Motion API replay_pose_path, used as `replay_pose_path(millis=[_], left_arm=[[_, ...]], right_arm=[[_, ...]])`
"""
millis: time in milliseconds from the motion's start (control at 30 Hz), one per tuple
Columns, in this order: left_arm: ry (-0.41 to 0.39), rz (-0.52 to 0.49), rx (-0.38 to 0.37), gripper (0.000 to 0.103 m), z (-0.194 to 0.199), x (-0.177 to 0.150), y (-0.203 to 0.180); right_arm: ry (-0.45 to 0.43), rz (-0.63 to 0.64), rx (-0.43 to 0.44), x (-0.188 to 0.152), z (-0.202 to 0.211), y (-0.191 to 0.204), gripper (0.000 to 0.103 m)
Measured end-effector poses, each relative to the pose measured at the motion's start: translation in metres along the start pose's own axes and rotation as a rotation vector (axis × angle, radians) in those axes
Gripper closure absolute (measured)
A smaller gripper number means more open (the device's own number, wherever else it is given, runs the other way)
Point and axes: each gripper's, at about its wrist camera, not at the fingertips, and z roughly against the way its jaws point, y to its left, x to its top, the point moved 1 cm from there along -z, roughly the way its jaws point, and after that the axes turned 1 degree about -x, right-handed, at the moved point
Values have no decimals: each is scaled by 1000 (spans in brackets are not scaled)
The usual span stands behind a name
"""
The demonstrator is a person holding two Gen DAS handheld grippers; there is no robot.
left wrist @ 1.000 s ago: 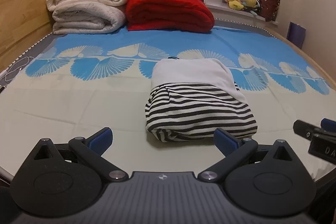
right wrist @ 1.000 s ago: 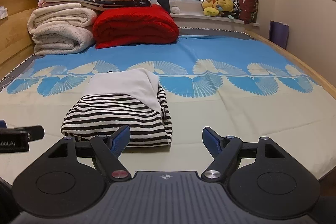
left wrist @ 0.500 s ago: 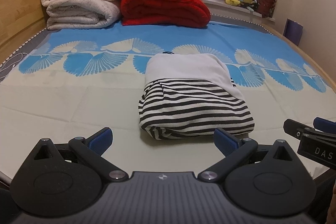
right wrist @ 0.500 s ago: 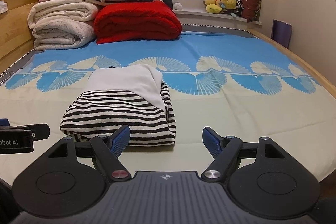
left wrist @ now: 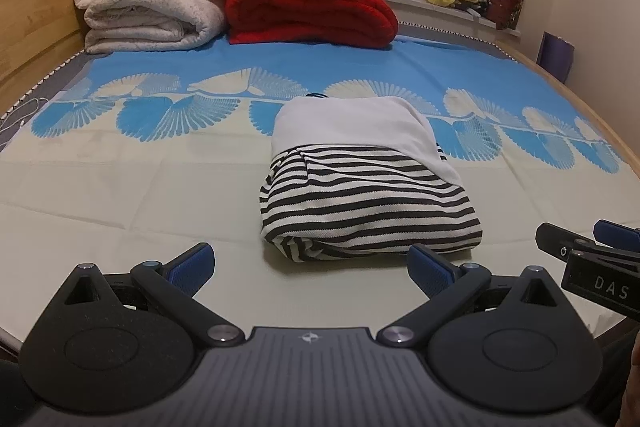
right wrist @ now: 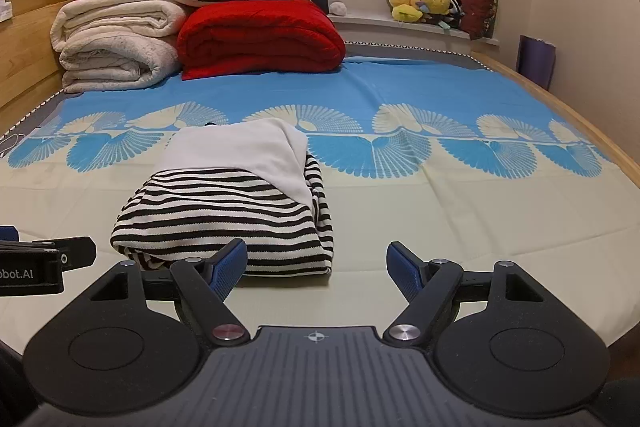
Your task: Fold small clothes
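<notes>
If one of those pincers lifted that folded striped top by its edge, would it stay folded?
Probably not: the striped top looks like soft knit, so its loose layers would likely droop open. It probably weighs little. Pushed, it would likely bunch on the bedsheet rather than slide.

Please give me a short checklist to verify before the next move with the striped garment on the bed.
1. Left hand-held gripper open and empty: ok.
2. Right hand-held gripper open and empty: ok.
3. Striped garment folded into a compact bundle: ok.
4. White layer lying flat on top: ok.
5. Bedsheet around the garment free of other items: ok.
6. Folds underneath neat: cannot tell.
</notes>
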Motion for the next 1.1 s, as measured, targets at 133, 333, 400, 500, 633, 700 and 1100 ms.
replay_pose_path(millis=[133,333,400,500,633,700,1100], left_arm=[[13,15,-2,1,-2,-1,1],[21,24,-11,1,-3,-2,-1],[23,25,-10,1,-4,-2,-2],[27,24,-12,1,-5,-3,-3],[28,25,-12,1,-5,-2,-3],[29,26,-13,1,-6,-2,-3],[28,27,-13,1,-6,-3,-2]], right_arm=[[-2,-10,-2,0,0,-1,25],[-2,-10,-6,1,1,-2,25],[-2,-10,-5,1,1,-2,25],[-3,-9,-4,1,1,-1,25],[-3,-6,-2,1,2,0,25],[-3,-7,-3,1,2,0,25],[-2,-6,-3,1,2,1,24]])
